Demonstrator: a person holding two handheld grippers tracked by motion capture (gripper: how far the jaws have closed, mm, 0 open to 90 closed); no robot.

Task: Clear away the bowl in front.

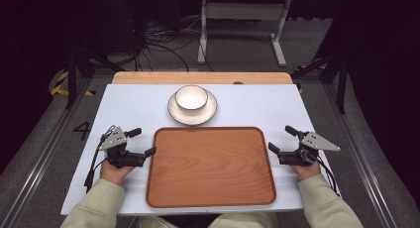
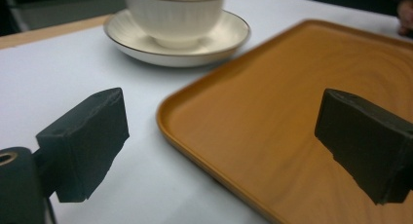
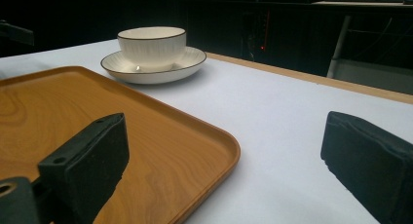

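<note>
Both grippers sat at the tray's sides, nothing held.

Left gripper: jaws released, wide apart, empty. It rested at the tray's left edge, near its far left corner. One jaw tip was right at the rim, the other further out over the sheet. In the left gripper view the tray's rounded corner lay between the jaws: right jaw over the wood, left jaw over the white sheet. Couldn't tell if a pad touched the rim.

Right gripper: also released, jaws spread, nothing between them. It mirrored the left one at the tray's right edge, near jaw just beside the rim. In the right gripper view the left jaw hung over the tray's corner, the right jaw over bare sheet.

Tray: wooden, empty, rounded corners, flat on the sheet in the middle of the table, long side toward the person.

Cup: white with a dark rim, upright on its saucer, just beyond the tray's far edge, centred, apart from the tray. Well away from both grippers.

Person's hands held the grippers from behind, sleeves coming in at the near table edge.
</note>
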